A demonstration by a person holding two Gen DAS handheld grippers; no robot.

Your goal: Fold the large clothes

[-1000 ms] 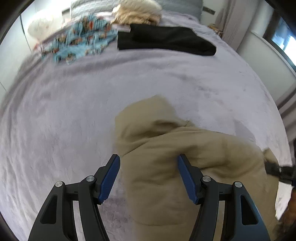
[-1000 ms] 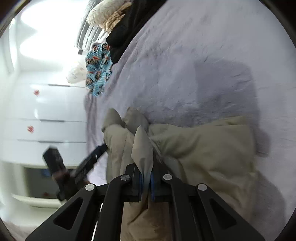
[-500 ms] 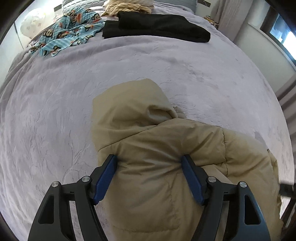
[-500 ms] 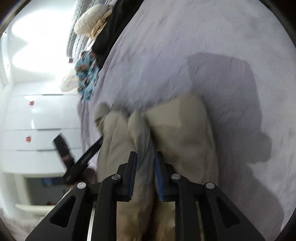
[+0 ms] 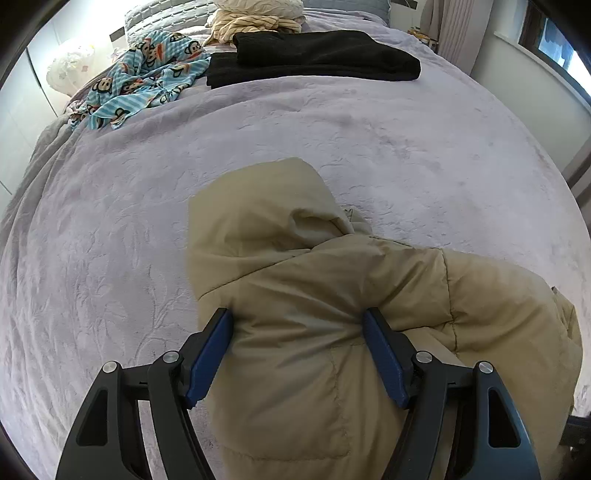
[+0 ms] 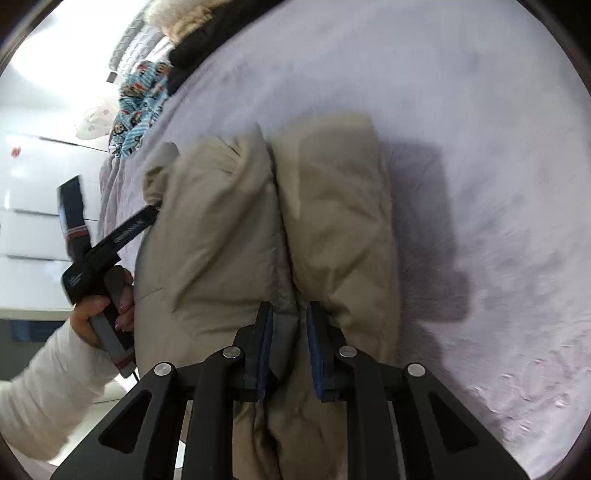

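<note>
One tan puffer jacket (image 5: 314,295) lies on the lavender bedspread (image 5: 110,240), near the edge of the bed, its hood pointing up the mattress. Two grippers work on it. The left gripper (image 5: 297,332) stands with its blue pads wide apart, straddling a thick bulge of the jacket just below the hood; the padding fills the gap and touches both pads, but I cannot tell whether they squeeze it. The right gripper (image 6: 290,325) has its pads close together with a grey fold of the jacket's edge between them; they have just been opening from a tight pinch and then drew in a little, and the fabric fills the narrow gap between them. From the right wrist view, one hand (image 6: 98,314) in a white sleeve (image 6: 48,387) grips the left tool's handle beside the jacket.

Farther up the bed I count three other piles: one black folded garment (image 5: 314,55), one blue monkey-print cloth (image 5: 147,81), and one cream knit bundle (image 5: 258,18).
</note>
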